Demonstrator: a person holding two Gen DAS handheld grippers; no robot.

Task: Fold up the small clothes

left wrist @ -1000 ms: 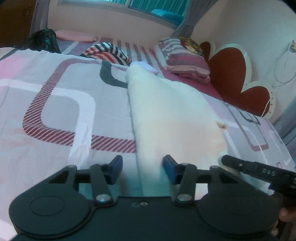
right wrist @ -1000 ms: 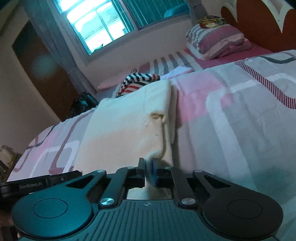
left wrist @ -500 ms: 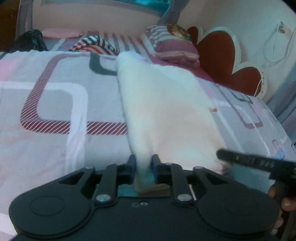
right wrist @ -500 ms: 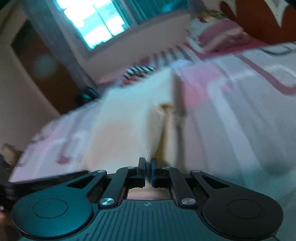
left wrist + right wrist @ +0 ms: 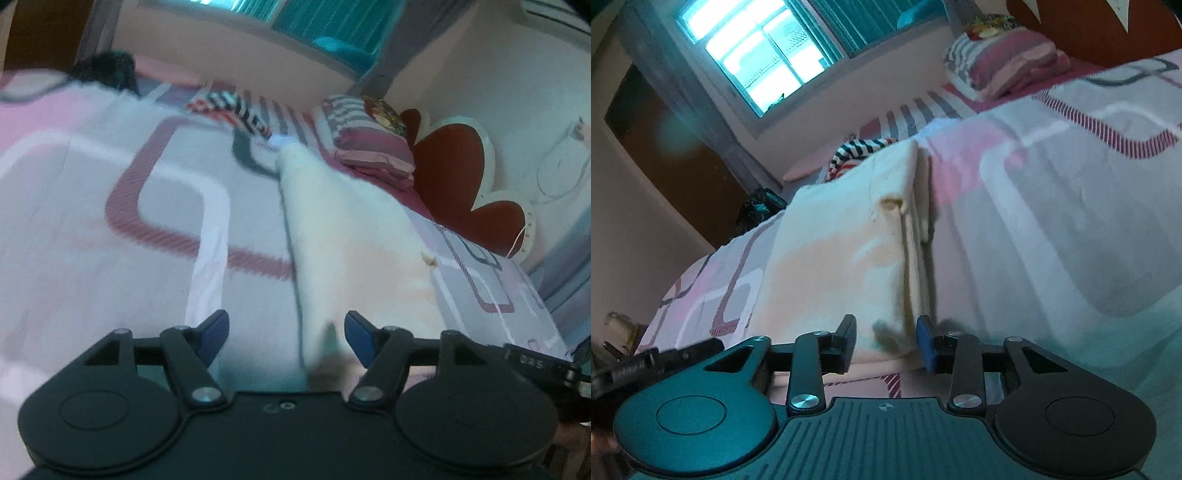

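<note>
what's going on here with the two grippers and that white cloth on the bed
A person holds a gripper in each hand over a bed, folding a cream-white garment that lies flat on the patterned bedspread. Both the left gripper and the right gripper have their jaws opening at the garment's near edge, with cloth between the fingers but not pinched. A striped garment and a pillow lie farther back.

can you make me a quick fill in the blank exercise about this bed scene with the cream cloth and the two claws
1. The cream cloth lies on the patterned ____.
2. Beyond the far end of the cream cloth sits a ____ garment in red, black and white.
3. The left claw has its jaws opening, and the near edge of the ____ lies between them.
4. The pink striped pillow rests next to the red ____.

Missing words: bedspread; striped; cream cloth; headboard
</note>
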